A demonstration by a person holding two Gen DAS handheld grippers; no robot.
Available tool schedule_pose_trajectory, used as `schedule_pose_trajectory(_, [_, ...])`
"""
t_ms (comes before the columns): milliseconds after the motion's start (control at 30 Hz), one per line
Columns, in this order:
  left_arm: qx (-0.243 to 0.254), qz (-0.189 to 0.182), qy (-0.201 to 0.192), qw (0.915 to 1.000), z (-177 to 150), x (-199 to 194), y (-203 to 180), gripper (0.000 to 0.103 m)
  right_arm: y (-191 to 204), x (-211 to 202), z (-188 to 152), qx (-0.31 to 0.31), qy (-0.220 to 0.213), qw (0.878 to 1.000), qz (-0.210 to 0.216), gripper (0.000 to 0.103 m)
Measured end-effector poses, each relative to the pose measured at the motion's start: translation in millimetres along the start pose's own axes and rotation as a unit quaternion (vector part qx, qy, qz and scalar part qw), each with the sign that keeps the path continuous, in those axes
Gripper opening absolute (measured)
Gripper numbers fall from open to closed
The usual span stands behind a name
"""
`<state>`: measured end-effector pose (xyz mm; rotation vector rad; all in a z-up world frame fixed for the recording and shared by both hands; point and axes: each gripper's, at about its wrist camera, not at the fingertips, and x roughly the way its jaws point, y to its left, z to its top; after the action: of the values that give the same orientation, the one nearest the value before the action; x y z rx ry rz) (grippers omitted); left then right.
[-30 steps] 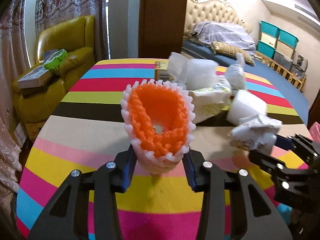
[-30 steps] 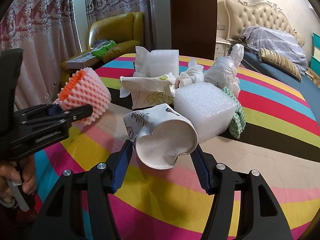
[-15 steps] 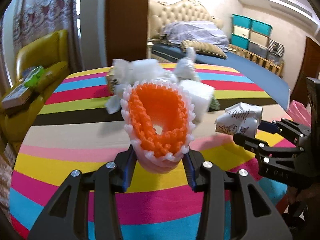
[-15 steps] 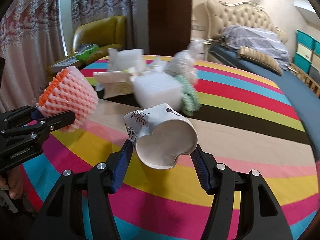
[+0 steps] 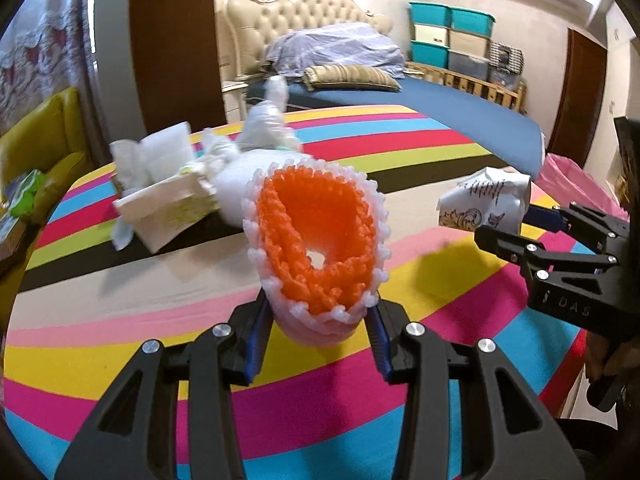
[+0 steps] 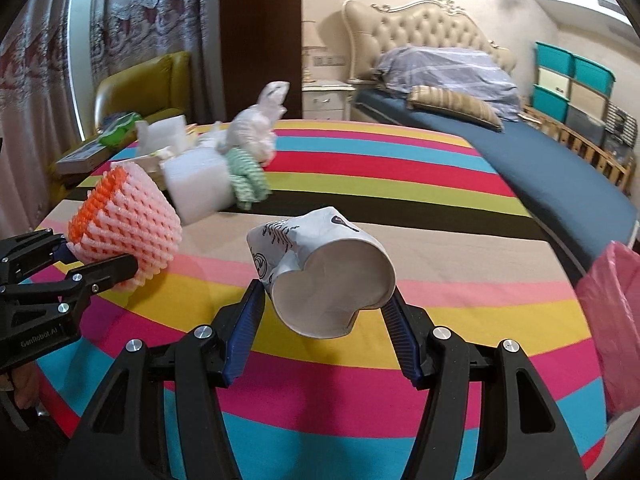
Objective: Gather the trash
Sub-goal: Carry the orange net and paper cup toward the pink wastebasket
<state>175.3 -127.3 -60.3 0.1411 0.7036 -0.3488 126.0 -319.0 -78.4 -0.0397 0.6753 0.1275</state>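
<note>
since a second ago we've swung both loads rightward, so the trash pile (image 6: pixel 208 168) sits further left and the pink bag (image 6: pixel 612 320) shows at the table's (image 6: pixel 440 360) right edge. our left gripper (image 5: pixel 316 344) pinches the foam fruit net (image 5: pixel 316 248) — our right gripper (image 6: pixel 324 324) clamps the crushed paper cup (image 6: pixel 328 272), both aloft. best to keep squeezing until we're over the bag's mouth — then release.

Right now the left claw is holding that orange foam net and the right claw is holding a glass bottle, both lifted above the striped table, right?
Not quite. The right claw grips a crumpled paper cup, not a glass bottle, as the right wrist view shows. The left claw does hold the orange foam net, both above the striped table.
</note>
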Motion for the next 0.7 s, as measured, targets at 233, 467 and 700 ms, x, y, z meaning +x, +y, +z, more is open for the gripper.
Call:
schedule_pose_trajectory(233, [0.023, -0.025, 0.011, 0.9994, 10.1, 16.5, -31.1, 0.041, -23.6, -7.7, -6.4, 0.016, -0.012, 1.000, -0.022, 0.057])
schedule_pose_trajectory(467, [0.056, -0.047, 0.013, 0.9972, 20.1, 26.6, -66.7, 0.041, -54.5, -19.3, -12.8, 0.039, -0.024, 0.998, -0.050, 0.057])
schedule_pose_trajectory(700, [0.081, -0.073, 0.021, 0.9938, 31.1, 40.3, -100.3, 0.041, -87.3, -30.1, -17.8, 0.066, -0.033, 0.994, -0.075, 0.057])
